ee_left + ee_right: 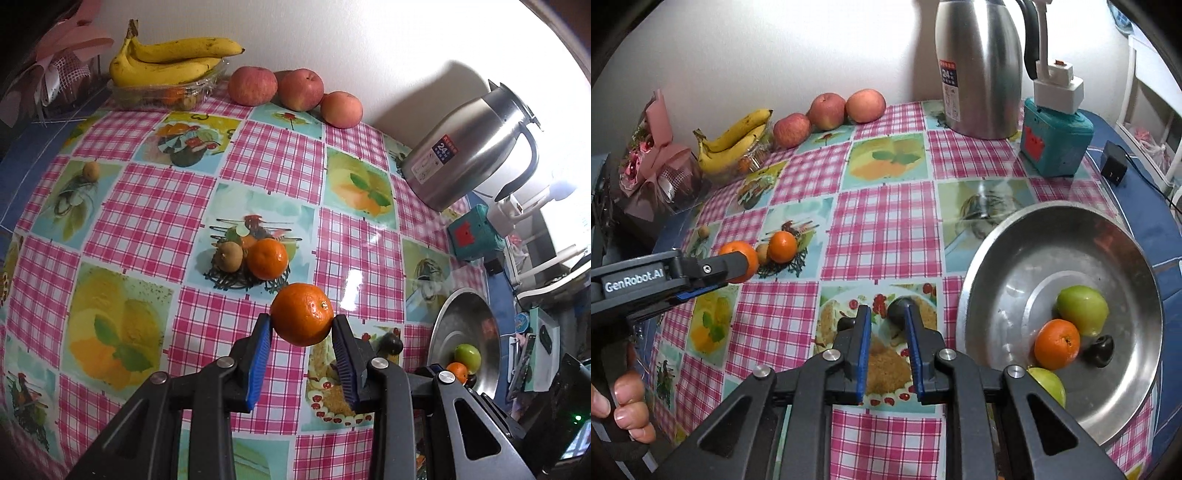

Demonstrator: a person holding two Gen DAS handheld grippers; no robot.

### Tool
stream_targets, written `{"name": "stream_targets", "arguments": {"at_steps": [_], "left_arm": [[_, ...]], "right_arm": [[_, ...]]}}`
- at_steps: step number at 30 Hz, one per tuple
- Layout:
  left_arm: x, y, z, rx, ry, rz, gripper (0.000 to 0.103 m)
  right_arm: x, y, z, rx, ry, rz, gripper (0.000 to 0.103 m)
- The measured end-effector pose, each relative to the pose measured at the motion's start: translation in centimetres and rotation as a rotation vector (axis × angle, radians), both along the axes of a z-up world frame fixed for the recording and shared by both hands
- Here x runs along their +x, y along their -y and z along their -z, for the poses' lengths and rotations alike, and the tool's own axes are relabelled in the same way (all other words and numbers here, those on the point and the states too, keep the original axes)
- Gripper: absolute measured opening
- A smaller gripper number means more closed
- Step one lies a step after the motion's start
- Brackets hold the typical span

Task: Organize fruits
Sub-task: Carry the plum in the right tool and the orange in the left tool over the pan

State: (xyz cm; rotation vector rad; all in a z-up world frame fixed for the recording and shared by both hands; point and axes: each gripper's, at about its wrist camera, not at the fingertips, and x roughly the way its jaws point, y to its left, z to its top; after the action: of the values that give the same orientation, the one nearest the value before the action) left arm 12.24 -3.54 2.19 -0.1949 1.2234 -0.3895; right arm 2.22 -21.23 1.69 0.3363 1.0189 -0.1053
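My left gripper (302, 320) is shut on a tangerine (302, 314) and holds it above the checked tablecloth; it also shows in the right wrist view (740, 258). A second tangerine (267, 258) and a small brown fruit (229, 256) lie on the cloth beyond it. My right gripper (886, 314) is open and empty, with a dark round fruit (898, 308) just past its right fingertip. The steel bowl (1008, 258) at the right holds a tangerine (1057, 344), two green fruits (1082, 304) and a dark fruit (1100, 350).
Bananas (170, 61) on a clear plastic box and three apples (300, 88) line the back wall. A steel jug (979, 66) and a teal box (1057, 142) stand at the back right. A small brown fruit (91, 170) lies far left. A bouquet (657, 162) sits at the left edge.
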Motion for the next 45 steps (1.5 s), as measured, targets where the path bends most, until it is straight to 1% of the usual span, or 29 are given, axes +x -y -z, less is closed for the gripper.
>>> {"name": "stream_targets", "arguments": {"at_steps": [6,11,18,19,22,25,30,31,32,33,34,36,40,43,45], "left_arm": [[0.0,0.3,1.6,0.025,-0.040,-0.001,0.036],[0.2,0.2,2.8,0.028,-0.074,-0.008,0.036],[0.4,0.5,3.1,0.022,-0.073,-0.008,0.035],[0.4,0.5,3.1,0.022,-0.073,-0.009,0.035],[0.5,0.4,3.3,0.022,-0.079,-0.010,0.035],[0.7,0.3,3.8,0.019,-0.089,-0.021,0.035],[1.0,0.1,4.4,-0.008,-0.102,-0.035,0.037],[1.1,0.1,4.6,-0.011,-0.102,-0.037,0.037],[1.1,0.1,4.6,-0.012,-0.102,-0.039,0.044],[1.2,0.2,4.8,-0.012,-0.102,-0.043,0.056],[1.2,0.2,4.9,-0.013,-0.102,-0.044,0.060],[1.2,0.5,5.2,-0.014,-0.100,-0.038,0.061],[1.4,1.4,5.9,-0.006,-0.091,-0.029,0.061],[1.5,1.9,6.4,0.004,-0.086,-0.028,0.061],[1.5,2.1,6.7,0.006,-0.085,-0.028,0.059]], "right_arm": [[0.2,0.3,1.3,0.010,-0.035,0.004,0.019],[0.8,0.5,2.2,0.028,-0.048,0.023,0.020],[1.8,0.6,3.3,0.050,-0.053,0.047,0.023],[2.0,0.6,3.3,0.051,-0.053,0.051,0.023],[2.4,0.5,3.7,0.053,-0.058,0.056,0.035],[2.8,0.5,4.2,0.050,-0.070,0.058,0.035],[3.1,0.3,4.8,0.053,-0.081,0.062,0.035],[3.2,0.2,5.0,0.055,-0.086,0.062,0.035],[3.3,0.2,5.2,0.059,-0.093,0.063,0.035],[3.4,0.1,5.4,0.063,-0.097,0.065,0.035],[3.4,0.1,5.5,0.066,-0.100,0.066,0.035],[3.4,0.1,5.6,0.066,-0.105,0.067,0.035],[3.2,0.1,5.3,0.058,-0.100,0.070,0.025],[3.0,0.2,5.3,0.078,-0.094,0.067,0.025],[3.1,0.1,5.3,0.079,-0.095,0.063,0.025]]}}
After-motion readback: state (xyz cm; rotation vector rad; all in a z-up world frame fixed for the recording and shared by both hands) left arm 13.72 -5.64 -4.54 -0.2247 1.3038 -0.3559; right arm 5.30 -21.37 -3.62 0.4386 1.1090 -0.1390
